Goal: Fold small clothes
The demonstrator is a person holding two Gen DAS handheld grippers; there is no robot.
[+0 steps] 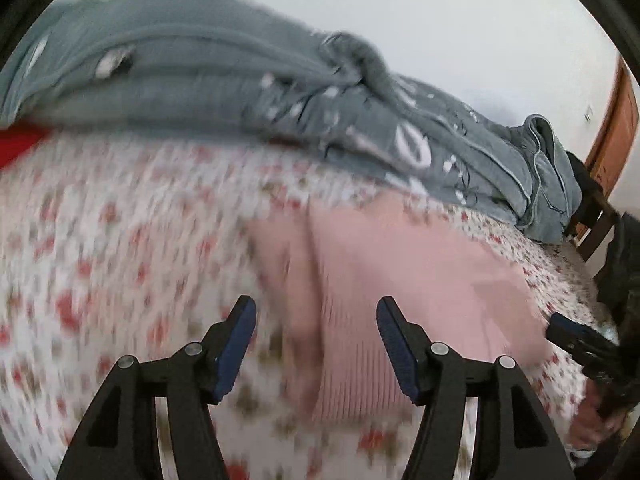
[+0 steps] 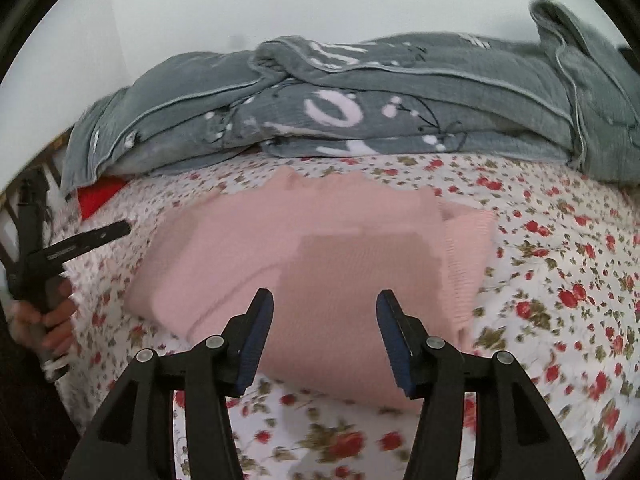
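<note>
Right hand-held gripper (image 2: 325, 334) spread above pink garment (image 2: 312, 248), empty

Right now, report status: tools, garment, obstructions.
Left tool open, empty. Right tool open, empty. Pink garment lies folded on floral sheet, untouched. Grey blanket heaped behind it, apart.

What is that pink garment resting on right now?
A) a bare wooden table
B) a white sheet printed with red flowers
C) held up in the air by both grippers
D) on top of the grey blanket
B: the pink garment lies flat on the flowered sheet, in front of the grey blanket, and both the left gripper and the right gripper are open with nothing between their fingers.
</note>
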